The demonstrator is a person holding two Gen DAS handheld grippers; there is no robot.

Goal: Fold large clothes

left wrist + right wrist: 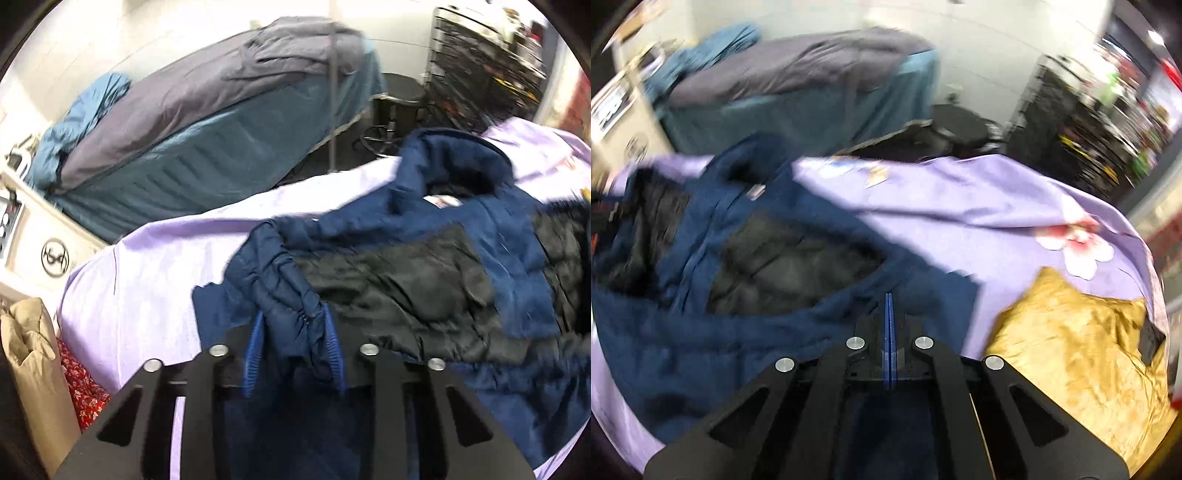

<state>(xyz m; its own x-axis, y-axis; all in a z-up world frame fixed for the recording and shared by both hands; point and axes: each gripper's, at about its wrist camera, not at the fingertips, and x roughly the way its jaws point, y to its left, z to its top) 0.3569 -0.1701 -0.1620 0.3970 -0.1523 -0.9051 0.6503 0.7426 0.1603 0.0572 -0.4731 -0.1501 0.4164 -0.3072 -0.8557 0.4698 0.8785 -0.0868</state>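
Both hand-held grippers apparently pinch navy jacket (424, 236).

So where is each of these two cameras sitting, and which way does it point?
Left wrist: rides the left hand-held gripper, looking along its fingers, shut on the puffy navy quilted jacket.
Right wrist: rides the right hand-held gripper, its pads pressed together over the jacket's hem.
Shared: jacket, lilac floral bedsheet, teal-covered bed.
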